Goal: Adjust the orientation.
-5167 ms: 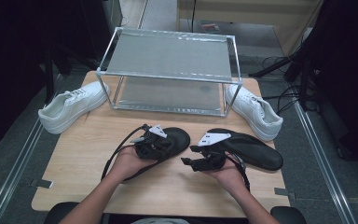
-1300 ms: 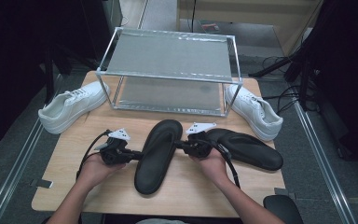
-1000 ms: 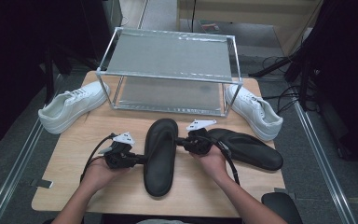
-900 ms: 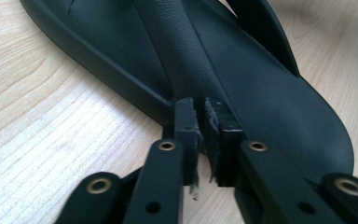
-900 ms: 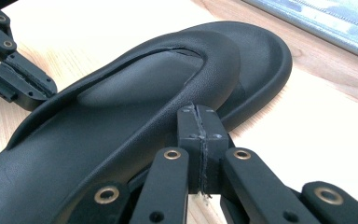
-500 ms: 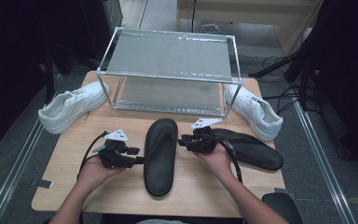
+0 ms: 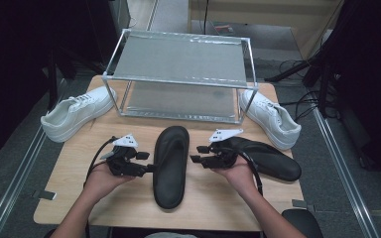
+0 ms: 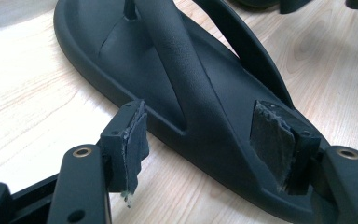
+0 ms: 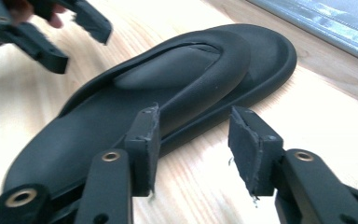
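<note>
Black sandal (image 7: 171, 166) now lies mid-frame; we have let it go, our left gripper (image 7: 141, 163) and right gripper (image 7: 198, 154) spread wide, holding nothing.

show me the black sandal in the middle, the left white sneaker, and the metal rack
black sandal (image 7: 170, 166), high view, on its footbed.
left white sneaker (image 7: 74, 113), high view, on its upper.
metal rack (image 7: 178, 58), high view, on its top shelf.
</note>
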`<action>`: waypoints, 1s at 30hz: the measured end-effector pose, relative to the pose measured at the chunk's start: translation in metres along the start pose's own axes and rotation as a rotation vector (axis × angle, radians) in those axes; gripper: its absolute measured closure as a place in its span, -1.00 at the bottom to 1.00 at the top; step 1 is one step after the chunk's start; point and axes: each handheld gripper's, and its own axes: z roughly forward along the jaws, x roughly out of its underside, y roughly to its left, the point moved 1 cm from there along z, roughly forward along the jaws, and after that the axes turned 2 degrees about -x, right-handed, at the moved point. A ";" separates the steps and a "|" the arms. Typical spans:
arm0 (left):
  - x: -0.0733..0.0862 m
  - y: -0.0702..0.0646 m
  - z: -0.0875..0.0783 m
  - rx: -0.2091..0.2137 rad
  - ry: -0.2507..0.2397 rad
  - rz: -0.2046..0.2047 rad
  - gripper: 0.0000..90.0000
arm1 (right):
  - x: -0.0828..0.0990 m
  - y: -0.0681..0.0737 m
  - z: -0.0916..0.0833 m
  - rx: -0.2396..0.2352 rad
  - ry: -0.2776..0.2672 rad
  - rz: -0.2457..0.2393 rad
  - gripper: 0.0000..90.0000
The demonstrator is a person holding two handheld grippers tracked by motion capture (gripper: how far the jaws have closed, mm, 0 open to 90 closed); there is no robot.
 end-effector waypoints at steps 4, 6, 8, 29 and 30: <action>-0.002 0.003 0.004 0.004 0.010 -0.001 -0.18 | 0.001 0.001 -0.011 -0.012 0.004 -0.035 0.13; -0.003 0.003 0.005 0.005 0.007 -0.002 -0.18 | 0.002 0.001 -0.014 -0.013 0.001 -0.031 0.12; -0.005 0.004 0.006 0.004 0.016 -0.002 -0.18 | 0.004 -0.001 -0.021 -0.005 0.000 -0.026 0.12; -0.014 0.007 0.012 0.014 0.011 0.014 -0.18 | 0.028 -0.016 -0.074 0.079 -0.056 0.012 0.11; -0.015 0.007 0.013 0.016 0.006 0.012 -0.18 | 0.030 -0.017 -0.077 0.083 -0.059 0.014 0.11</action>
